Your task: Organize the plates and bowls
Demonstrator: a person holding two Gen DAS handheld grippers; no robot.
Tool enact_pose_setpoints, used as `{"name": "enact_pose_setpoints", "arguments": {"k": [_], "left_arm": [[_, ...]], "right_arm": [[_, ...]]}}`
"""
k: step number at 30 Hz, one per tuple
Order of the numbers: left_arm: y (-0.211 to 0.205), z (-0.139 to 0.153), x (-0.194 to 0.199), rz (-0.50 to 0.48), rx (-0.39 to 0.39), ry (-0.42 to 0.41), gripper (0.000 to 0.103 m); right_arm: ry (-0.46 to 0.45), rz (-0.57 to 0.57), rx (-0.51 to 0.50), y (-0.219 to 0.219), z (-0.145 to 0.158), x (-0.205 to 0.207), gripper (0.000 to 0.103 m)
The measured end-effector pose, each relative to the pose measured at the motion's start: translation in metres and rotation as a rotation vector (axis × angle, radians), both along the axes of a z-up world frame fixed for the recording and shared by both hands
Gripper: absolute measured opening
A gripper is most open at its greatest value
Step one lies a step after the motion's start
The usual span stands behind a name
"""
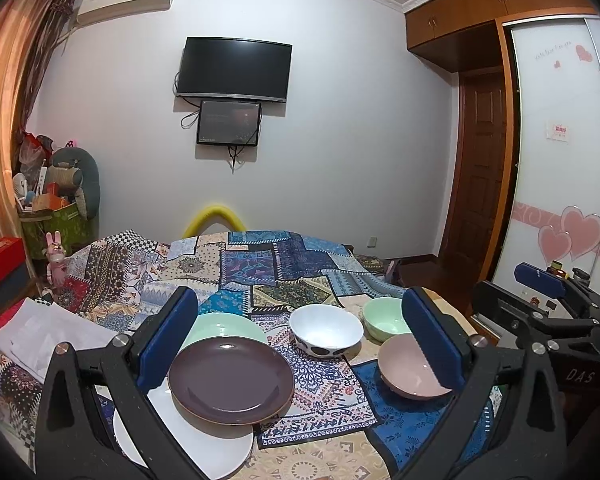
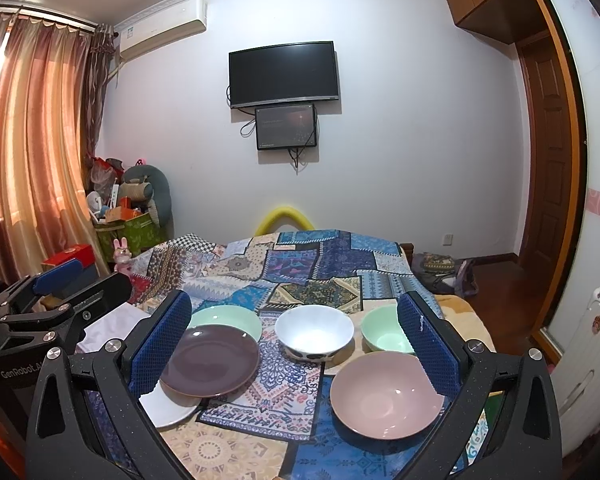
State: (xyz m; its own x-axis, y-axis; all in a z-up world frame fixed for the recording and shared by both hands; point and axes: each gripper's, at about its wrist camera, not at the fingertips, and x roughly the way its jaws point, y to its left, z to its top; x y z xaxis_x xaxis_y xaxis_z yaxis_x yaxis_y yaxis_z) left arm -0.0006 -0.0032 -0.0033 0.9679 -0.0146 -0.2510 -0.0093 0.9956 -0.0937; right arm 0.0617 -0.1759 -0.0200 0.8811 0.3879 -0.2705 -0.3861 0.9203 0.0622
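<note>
In the left wrist view, our left hand-held gripper (image 1: 300,344) hung wide open and empty above the patchwork-patterned cloth (image 1: 260,276) covering the surface. Low and left of centre lay a round, glossy purple-brown plate (image 1: 231,380), overlapping a flat white plate (image 1: 204,444) below it and a pale green plate (image 1: 224,326) behind it. Right of centre stood a white bowl with black spots (image 1: 326,330), a small mint-green bowl (image 1: 384,320) and a pink bowl (image 1: 410,368). We judged them all glazed ceramic or something similar: stiff, smooth, likely slippery and breakable, best taken at the rim with one finger inside and one outside. At the right edge the other gripper showed.

In the right wrist view, our right hand-held gripper (image 2: 296,350) was likewise spread open, holding nothing. The pink bowl sat at the lower right, shallow and wide, its rim near the blue textured pad (image 2: 432,352). The purple-brown plate, at the lower left, seemed thin-lipped; we judged that sliding a finger under its edge would be awkward on soft cloth.
</note>
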Motion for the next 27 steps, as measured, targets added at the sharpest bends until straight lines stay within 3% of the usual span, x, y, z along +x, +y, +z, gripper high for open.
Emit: {"name": "enact_pose_setpoints", "arguments": {"k": [27], "left_arm": [[0.0017,-0.0007,0.0004,0.001,-0.01,0.008,0.103]], "right_arm": [[0.004,0.002,0.002,0.0007,-0.0012,0.0007,0.103]]}}
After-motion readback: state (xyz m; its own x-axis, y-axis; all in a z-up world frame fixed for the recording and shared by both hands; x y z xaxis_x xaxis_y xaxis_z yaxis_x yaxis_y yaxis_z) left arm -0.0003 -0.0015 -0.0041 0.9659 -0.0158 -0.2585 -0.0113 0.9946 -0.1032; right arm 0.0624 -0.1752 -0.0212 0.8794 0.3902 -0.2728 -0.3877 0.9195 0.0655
